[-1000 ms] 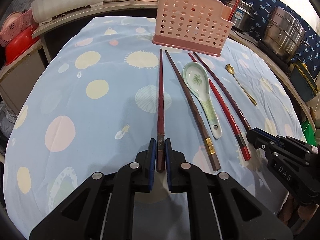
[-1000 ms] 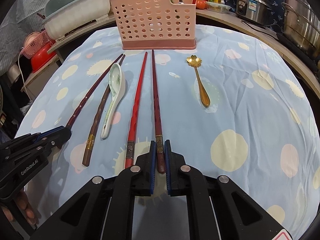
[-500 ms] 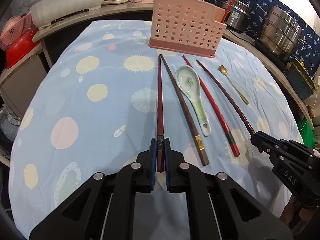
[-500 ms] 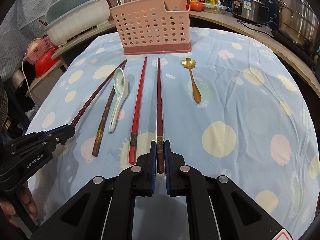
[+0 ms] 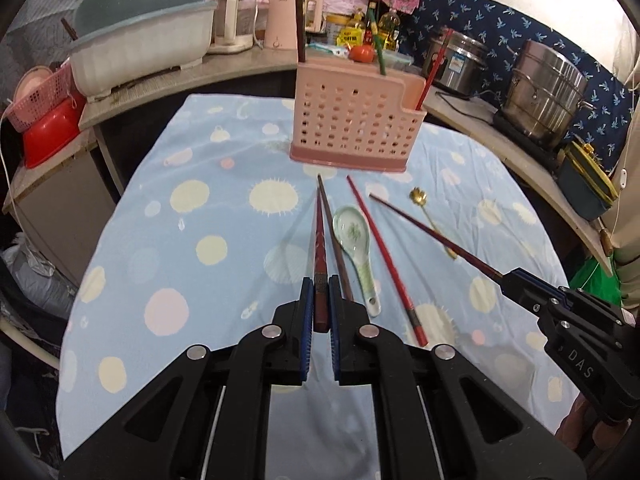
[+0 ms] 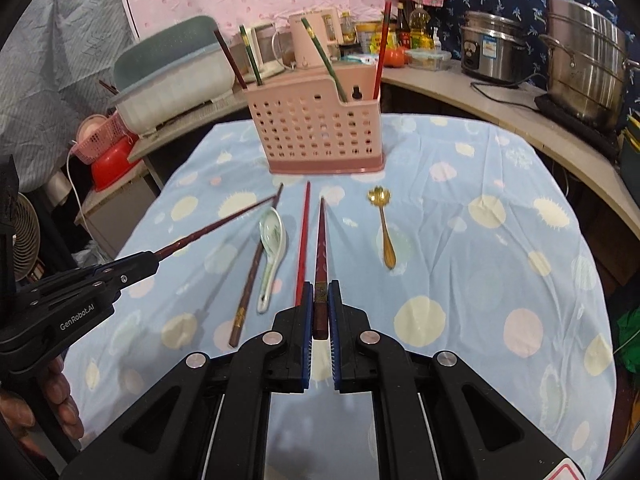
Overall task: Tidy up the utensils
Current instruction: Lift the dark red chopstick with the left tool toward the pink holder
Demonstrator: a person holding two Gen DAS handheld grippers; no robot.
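1. Your left hand-held gripper (image 5: 319, 308) is clamped on the thick end of a dark red chopstick (image 5: 320, 240), which is raised off the cloth with its tip aimed at the pink utensil basket (image 5: 356, 120).
2. Your right hand-held gripper (image 6: 320, 308) is closed the same way on a second dark red chopstick (image 6: 321, 240), also held clear of the cloth.
3. On the counter's blue spotted cloth (image 6: 480, 280), between the two held sticks, lie a brown chopstick (image 6: 250, 284), a white ceramic spoon (image 6: 272, 248) just beside it, and a bright red chopstick (image 6: 303, 240).
4. A gold spoon (image 6: 384, 228) lies apart, on the right-hand side of the cloth in the right wrist view.
5. At the far edge of the cloth the basket stands upright with several chopsticks (image 6: 380, 40) standing in it.
6. Behind it, the back ledge carries a large tub (image 5: 144, 40), kettles and steel pots (image 6: 584, 48).
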